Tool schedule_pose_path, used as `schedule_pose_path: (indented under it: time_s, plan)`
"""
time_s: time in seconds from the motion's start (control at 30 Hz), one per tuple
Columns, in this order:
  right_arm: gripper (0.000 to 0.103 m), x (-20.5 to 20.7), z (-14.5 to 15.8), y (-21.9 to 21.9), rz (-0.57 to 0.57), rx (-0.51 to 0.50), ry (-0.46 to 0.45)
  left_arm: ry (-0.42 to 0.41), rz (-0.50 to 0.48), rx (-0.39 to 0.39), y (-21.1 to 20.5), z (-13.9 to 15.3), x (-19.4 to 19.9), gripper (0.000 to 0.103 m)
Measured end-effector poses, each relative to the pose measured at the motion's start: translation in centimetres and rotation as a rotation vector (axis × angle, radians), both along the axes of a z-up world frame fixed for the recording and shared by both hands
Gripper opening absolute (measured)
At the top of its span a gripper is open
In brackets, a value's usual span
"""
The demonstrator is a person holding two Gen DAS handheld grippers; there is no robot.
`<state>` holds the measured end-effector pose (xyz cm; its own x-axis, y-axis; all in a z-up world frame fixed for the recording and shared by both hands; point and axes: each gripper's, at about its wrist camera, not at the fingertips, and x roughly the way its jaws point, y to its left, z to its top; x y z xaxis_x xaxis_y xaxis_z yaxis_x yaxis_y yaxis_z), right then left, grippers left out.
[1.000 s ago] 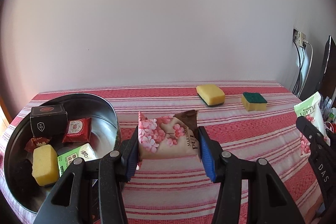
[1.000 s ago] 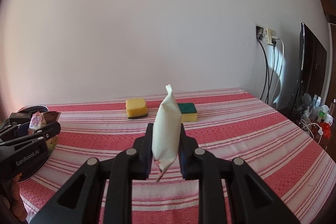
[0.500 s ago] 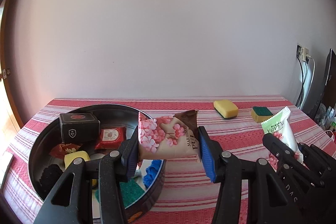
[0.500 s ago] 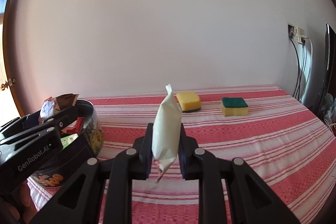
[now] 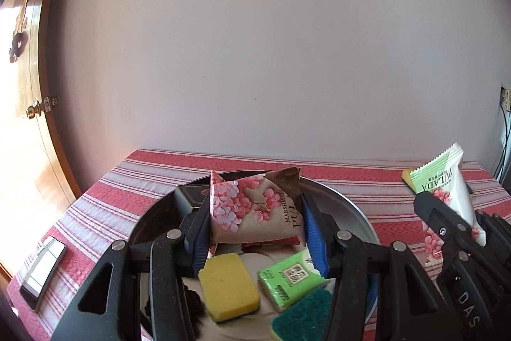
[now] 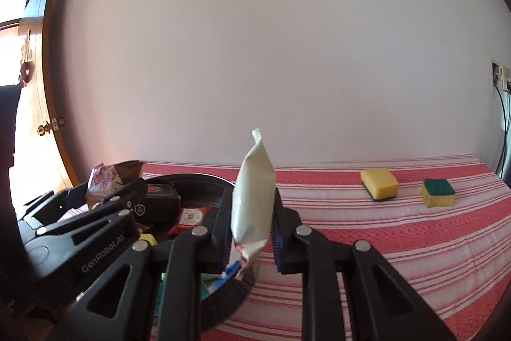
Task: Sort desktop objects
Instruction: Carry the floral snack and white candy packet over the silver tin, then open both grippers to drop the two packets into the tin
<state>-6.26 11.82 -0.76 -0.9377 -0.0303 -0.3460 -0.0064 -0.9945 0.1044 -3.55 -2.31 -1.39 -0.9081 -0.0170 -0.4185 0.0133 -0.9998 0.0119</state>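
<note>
Two handheld grippers hover over a red-and-white striped tablecloth (image 6: 383, 245), each pinching a snack packet. The left gripper (image 5: 255, 232) clamps a pink-blossom marshmallow packet (image 5: 255, 210) between its blue-padded fingers, holding it above a round metal basin (image 5: 351, 213). Inside the basin, seen from the left wrist camera, lie a yellow sponge (image 5: 228, 286) at 6 o'clock of the packet, a green carton (image 5: 290, 280) just beside it at 5 o'clock, a green scouring pad (image 5: 303, 318) at the lower edge, and a black box (image 5: 188, 197) at 9 o'clock, partly hidden behind the fingers. A red sachet (image 6: 190, 218) shows in the basin from the right wrist camera.

The right gripper (image 6: 252, 232) squeezes a white-and-green packet (image 5: 447, 197) edge-on, the packet standing nearly upright between its fingers, near the basin's right rim. In the left camera this gripper sits at 3 o'clock, its packet printed with pink flowers at the bottom.

On the cloth, well apart from the basin, at 2 o'clock in the right wrist view, rest a yellow sponge with dark underside (image 6: 380, 184) and, near it, a green-topped sponge (image 6: 437, 192). A phone (image 5: 43, 267) lies at 8 o'clock near the table's left edge. A wooden door (image 5: 41, 117) with a brass knob stands at 9 o'clock, and a wall socket (image 6: 501, 79) with cables at 3 o'clock.
</note>
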Motion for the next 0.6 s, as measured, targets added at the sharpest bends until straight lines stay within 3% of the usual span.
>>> schedule_pose_path:
  time_s: [0.37,0.6]
  plan:
    - [0.020,-4.9,-0.5,-4.1,0.044,-0.015,-0.020,-0.085,0.107,-0.015,-4.4,-1.6,-3.7,0.054]
    - [0.020,-6.8,-1.6,-4.7,0.047,0.013,-0.054,-0.132,0.118,-0.022,-4.9,-2.2,-4.6,0.054]
